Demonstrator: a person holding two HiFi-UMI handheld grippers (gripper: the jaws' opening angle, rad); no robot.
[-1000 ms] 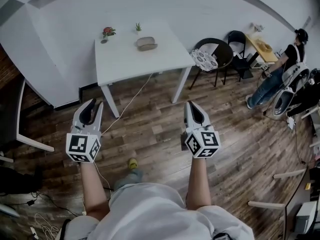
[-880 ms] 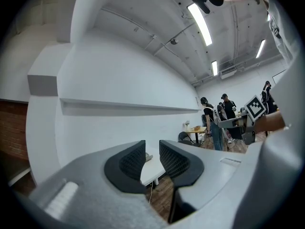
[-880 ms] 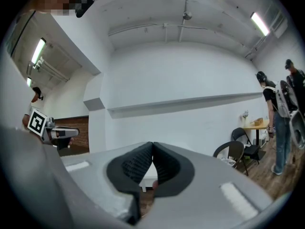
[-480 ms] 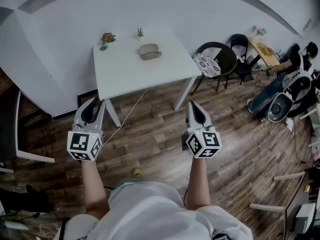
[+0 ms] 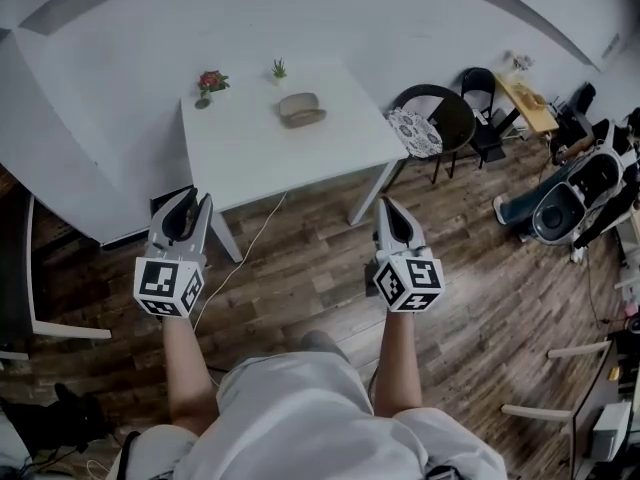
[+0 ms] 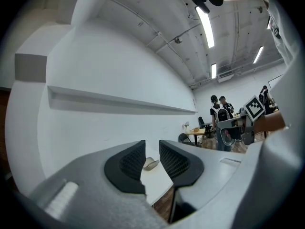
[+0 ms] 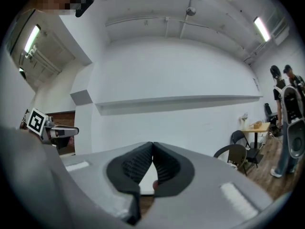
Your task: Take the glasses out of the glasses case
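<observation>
We wear a pale short-sleeved shirt [image 5: 300, 418]. Beyond it, our grey left gripper [image 5: 188, 198] and grey right gripper [image 5: 386, 204] bear black-and-white marker cubes [image 5: 168, 286] and black ribbed pads [image 6: 128, 163].

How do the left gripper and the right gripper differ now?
The left gripper's fingers stand a little apart; the right gripper's fingers touch at the tips. The glasses case shows through the left gripper's gap; the right gripper leaves only a slit. Both hold nothing, short of the table.
</observation>
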